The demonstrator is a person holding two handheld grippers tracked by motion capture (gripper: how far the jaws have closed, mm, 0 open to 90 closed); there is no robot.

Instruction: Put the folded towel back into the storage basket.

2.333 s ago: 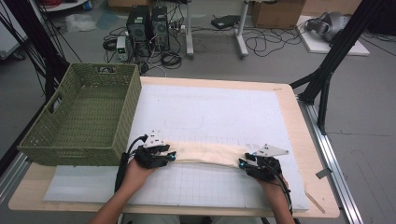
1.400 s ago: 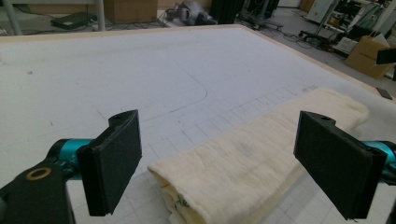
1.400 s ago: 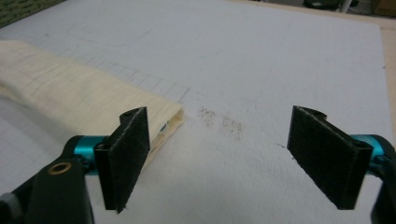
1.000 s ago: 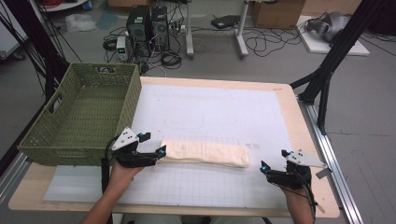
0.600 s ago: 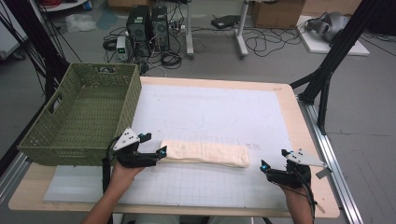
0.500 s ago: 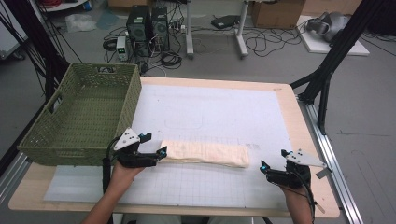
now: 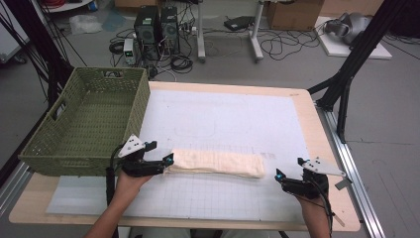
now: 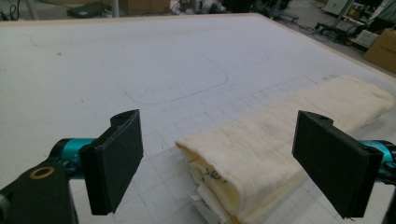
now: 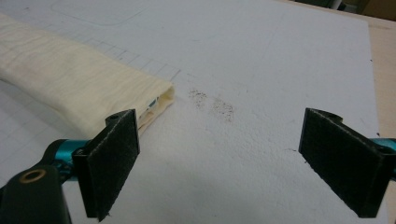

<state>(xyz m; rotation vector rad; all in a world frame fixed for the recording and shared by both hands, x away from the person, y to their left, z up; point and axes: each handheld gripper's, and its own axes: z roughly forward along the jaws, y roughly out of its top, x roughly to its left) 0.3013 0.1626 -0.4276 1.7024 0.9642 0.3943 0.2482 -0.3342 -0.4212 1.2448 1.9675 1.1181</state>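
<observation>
1. The towel (image 7: 215, 163) is folded into a long, narrow strip and lies flat on the white mat (image 7: 237, 119), near the front of the table (image 7: 307, 104).
2. In the high view, the left gripper (image 7: 167, 161) is at the left end of the towel, just beside it. Its jaws are spread wide and hold nothing.
3. In the left gripper view, the near end of the towel (image 8: 261, 158) lies between the two black jaws, but neither jaw touches the cloth. The folded layers and a small label are visible at this end.
4. The right gripper (image 7: 279, 176) is to the right of the towel and a little toward the front edge, apart from it. Its jaws are also released and empty.
5. In the right gripper view, the other end of the towel (image 9: 70, 88) lies behind the left jaw, and the bare mat (image 9: 261, 93) is between the jaws.
6. A green basket (image 7: 89, 121) stands at the left side of the table, behind the left gripper.
</observation>
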